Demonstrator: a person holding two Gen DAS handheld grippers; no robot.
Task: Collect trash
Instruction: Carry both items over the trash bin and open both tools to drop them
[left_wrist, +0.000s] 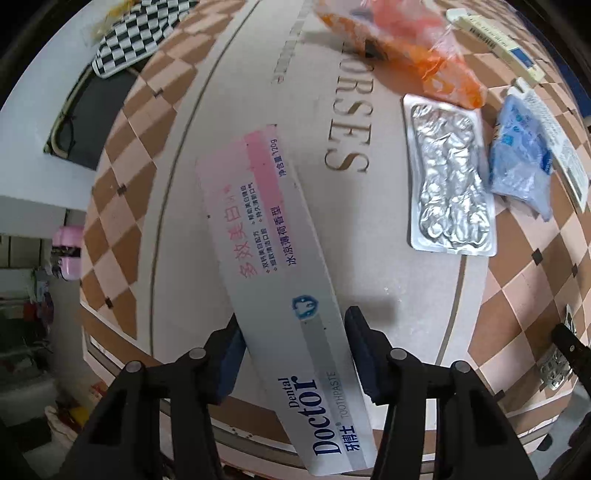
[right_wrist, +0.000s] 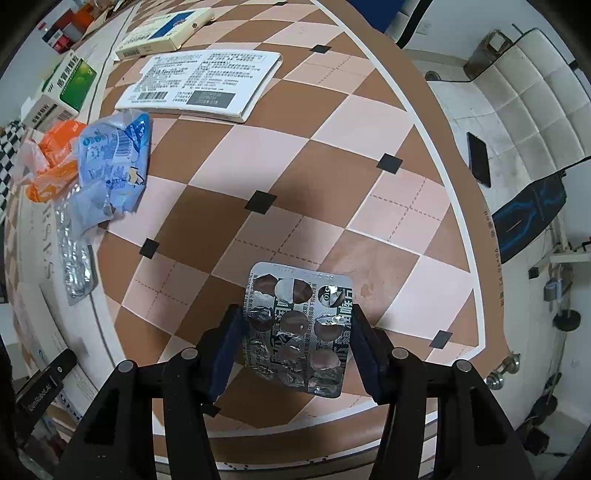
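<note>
Left wrist view: left gripper (left_wrist: 293, 354) is straddling the toothpaste box (left_wrist: 275, 291), though pad contact is hard to judge. Right gripper (right_wrist: 295, 349) is clamping the blister pack (right_wrist: 297, 326). Silver tray (left_wrist: 448, 177) is lying at two o'clock; lifting comes next.

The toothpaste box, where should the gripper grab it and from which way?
Grab the toothpaste box across its narrow width, near the end printed "Doctor", coming straight down from above. It lies flat on the checkered tablecloth, long and slim, so only its two long sides fit between the jaws. The left gripper already straddles it there.
</note>
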